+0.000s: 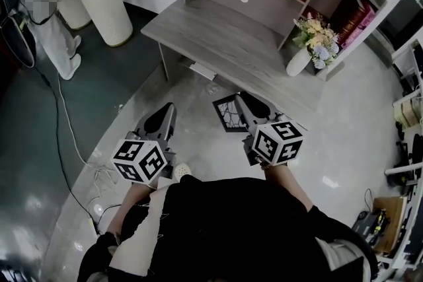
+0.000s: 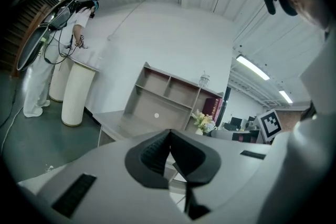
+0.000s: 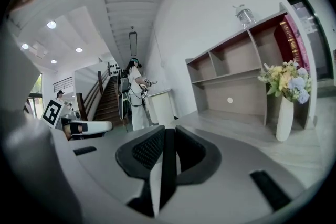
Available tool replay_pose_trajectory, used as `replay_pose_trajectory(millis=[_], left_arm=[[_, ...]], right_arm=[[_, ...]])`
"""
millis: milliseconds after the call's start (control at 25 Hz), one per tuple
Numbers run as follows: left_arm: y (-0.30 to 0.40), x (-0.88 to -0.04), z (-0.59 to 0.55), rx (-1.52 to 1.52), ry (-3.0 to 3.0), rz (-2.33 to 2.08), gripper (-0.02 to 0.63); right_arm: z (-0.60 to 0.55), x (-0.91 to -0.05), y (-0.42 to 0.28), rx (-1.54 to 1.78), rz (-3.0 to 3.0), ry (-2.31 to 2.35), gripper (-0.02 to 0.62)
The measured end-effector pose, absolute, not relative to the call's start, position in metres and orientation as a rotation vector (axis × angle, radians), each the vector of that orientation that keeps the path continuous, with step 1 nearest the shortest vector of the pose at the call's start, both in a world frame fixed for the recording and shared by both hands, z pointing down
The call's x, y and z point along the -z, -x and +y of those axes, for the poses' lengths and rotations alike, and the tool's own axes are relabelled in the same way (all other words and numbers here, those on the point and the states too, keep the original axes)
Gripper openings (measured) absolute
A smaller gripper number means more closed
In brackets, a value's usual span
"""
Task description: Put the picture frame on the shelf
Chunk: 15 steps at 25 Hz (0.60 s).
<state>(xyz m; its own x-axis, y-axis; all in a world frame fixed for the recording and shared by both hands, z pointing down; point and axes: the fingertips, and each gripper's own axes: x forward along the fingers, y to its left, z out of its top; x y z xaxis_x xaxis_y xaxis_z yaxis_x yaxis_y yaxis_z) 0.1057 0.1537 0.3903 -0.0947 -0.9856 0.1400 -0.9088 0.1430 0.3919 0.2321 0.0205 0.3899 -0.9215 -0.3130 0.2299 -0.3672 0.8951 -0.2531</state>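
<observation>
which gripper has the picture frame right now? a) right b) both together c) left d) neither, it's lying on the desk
a: the right gripper has its fingers closed on the thin black edge of the picture frame, and the left gripper has nothing between its fingers.

Right gripper [image 3: 168, 139] front and centre, dark ribbed pads [image 3: 148, 148] pressed onto a thin black-edged picture frame [image 3: 166, 178], seen edge-on between them. Ahead, a grey wooden open shelf unit [image 3: 231, 78] rises off a matching desk top [image 3: 226, 120]. A white vase [image 3: 284, 119] of mixed flowers stands at its right end, with a clear glass jar [image 3: 244, 14] on top. Farther left, a person in white [image 3: 135, 97] stands beside a white ribbed pedestal [image 3: 163, 107], with a dark staircase [image 3: 105, 105] behind.
</observation>
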Motion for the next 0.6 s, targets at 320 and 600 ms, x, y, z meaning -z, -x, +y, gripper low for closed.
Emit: replay_pose_trajectory(millis=[320, 600], left_arm=[[-0.046, -0.383, 0.131, 0.284, -1.834, -2.056, 0.012], [0.002, -0.376, 0.128, 0.285, -1.855, -2.059, 0.012]], right_arm=[[-0.003, -0.384, -0.179, -0.436, -2.875, -0.562, 0.069], [-0.009, -0.377, -0.136, -0.429, -2.891, -0.596, 0.070]])
